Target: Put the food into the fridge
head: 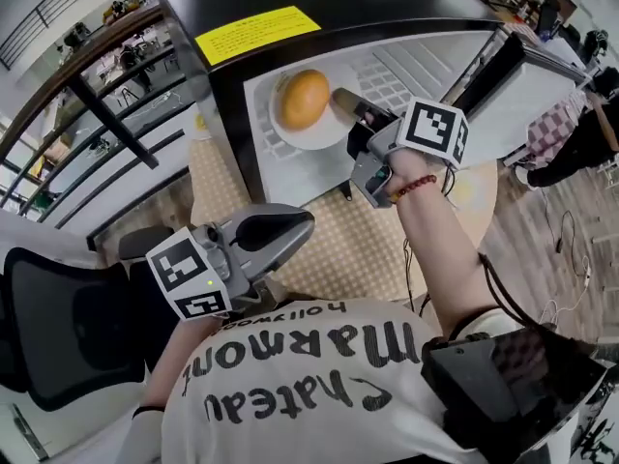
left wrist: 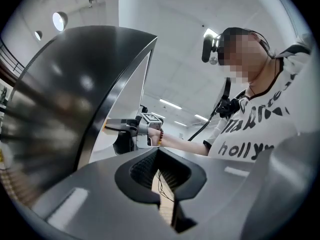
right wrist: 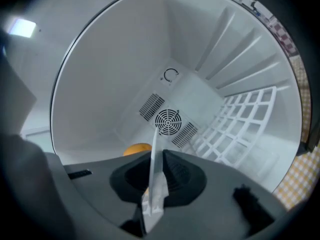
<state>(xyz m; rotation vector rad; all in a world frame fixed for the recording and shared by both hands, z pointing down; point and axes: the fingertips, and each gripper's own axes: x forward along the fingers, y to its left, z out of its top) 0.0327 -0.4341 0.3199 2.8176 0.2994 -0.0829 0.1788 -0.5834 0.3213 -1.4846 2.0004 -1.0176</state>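
A round orange food lies on a white plate inside the open black fridge, over its white wire shelf. My right gripper reaches into the fridge and is shut on the plate's near rim. In the right gripper view that plate rim stands edge-on between the jaws, and the orange food peeks out behind them. My left gripper hangs low by the person's chest, outside the fridge, shut and empty. In its own view the left gripper has its jaws together.
The fridge door stands open at the right. A yellow label is on the fridge top. The back wall has a round fan grille, with the wire shelf at right. The fridge stands on a checked cloth; a black chair is at left.
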